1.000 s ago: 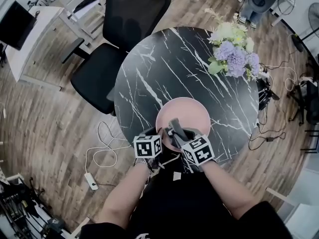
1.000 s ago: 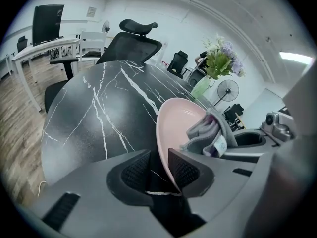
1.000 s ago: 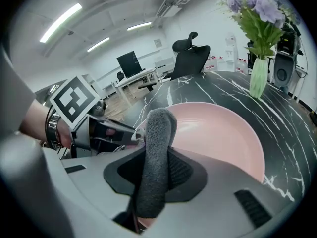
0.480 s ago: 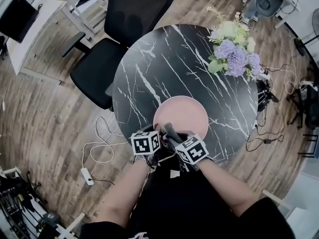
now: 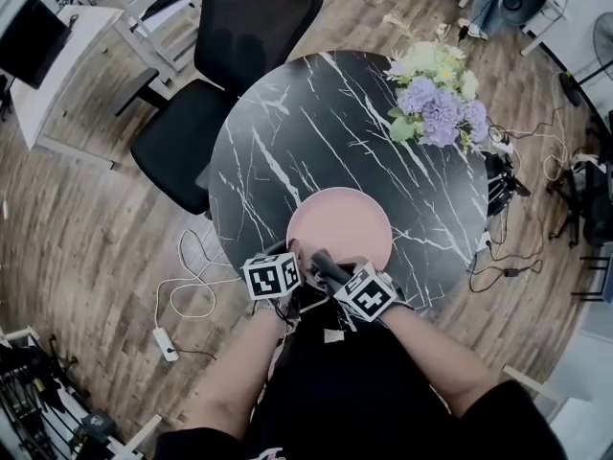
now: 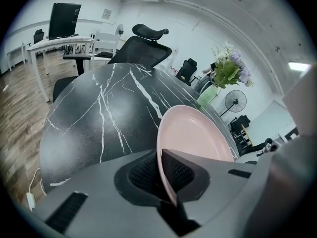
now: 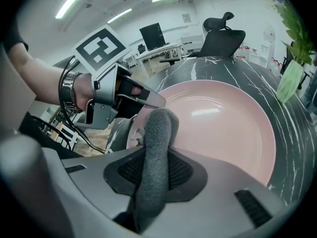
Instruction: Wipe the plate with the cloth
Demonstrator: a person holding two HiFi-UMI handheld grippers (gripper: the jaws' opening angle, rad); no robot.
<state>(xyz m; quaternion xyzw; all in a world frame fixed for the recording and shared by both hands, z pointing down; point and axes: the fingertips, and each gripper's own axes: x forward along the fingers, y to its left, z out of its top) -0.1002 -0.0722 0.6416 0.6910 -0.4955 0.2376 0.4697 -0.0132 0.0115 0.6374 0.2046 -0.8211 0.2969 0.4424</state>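
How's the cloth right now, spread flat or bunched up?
Bunched up: the grey cloth is a thick roll pinched in the right claw.

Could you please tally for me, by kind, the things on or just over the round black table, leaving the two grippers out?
pink plate: 1
grey cloth: 1
bunch of flowers: 1
Total: 3

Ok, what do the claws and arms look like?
Left claw and right claw: grey bodies, black textured pads, each carrying a white cube with black square markers. Black cables trail from the left one. Metal wristband on the left wrist; black top.
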